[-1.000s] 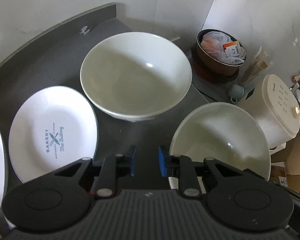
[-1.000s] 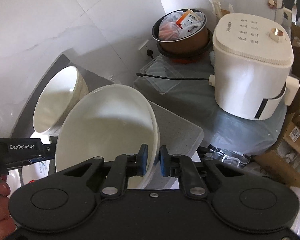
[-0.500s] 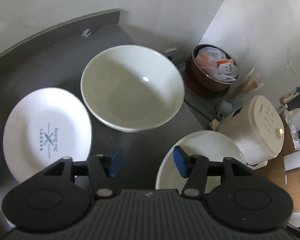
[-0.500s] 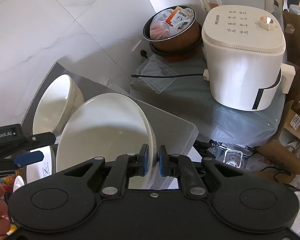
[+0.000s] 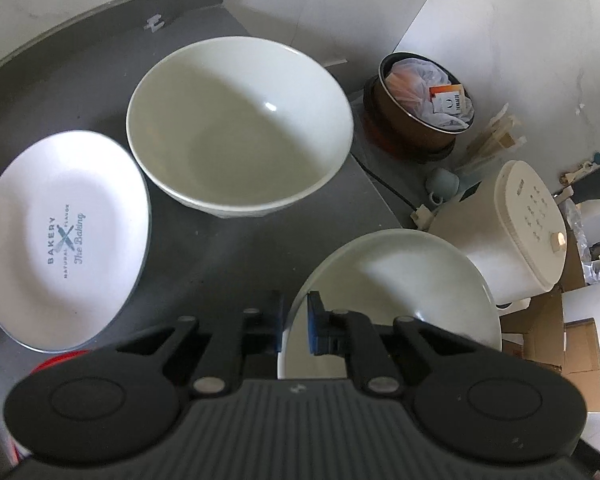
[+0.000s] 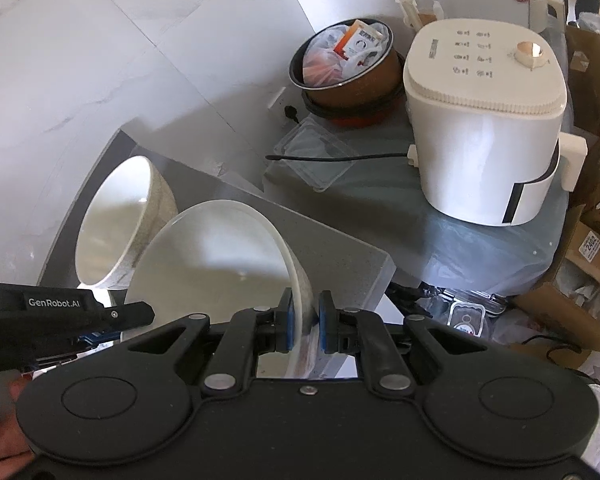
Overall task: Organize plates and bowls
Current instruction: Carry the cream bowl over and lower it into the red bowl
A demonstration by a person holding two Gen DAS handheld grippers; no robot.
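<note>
My left gripper (image 5: 294,322) is shut on the left rim of a white bowl (image 5: 404,296) at the lower right of the dark counter. My right gripper (image 6: 303,324) is shut on the right rim of the same bowl (image 6: 216,264), so both hold it. A second, larger white bowl (image 5: 236,128) stands farther back on the counter; it also shows in the right wrist view (image 6: 120,220). A white "Bakery" plate (image 5: 64,240) lies flat to the left. The left gripper's body shows in the right wrist view (image 6: 60,316).
A dark grey counter (image 5: 220,248) ends at a corner on the right. Beyond it stand a cream appliance (image 6: 484,120), a brown pot with bags (image 6: 348,68), a clear tray (image 6: 312,156) and cardboard boxes (image 6: 596,240). A white wall runs behind.
The left gripper opened half a second ago, moved right and has closed on the near bowl's left rim. The right gripper has kept its grip on the right rim.
</note>
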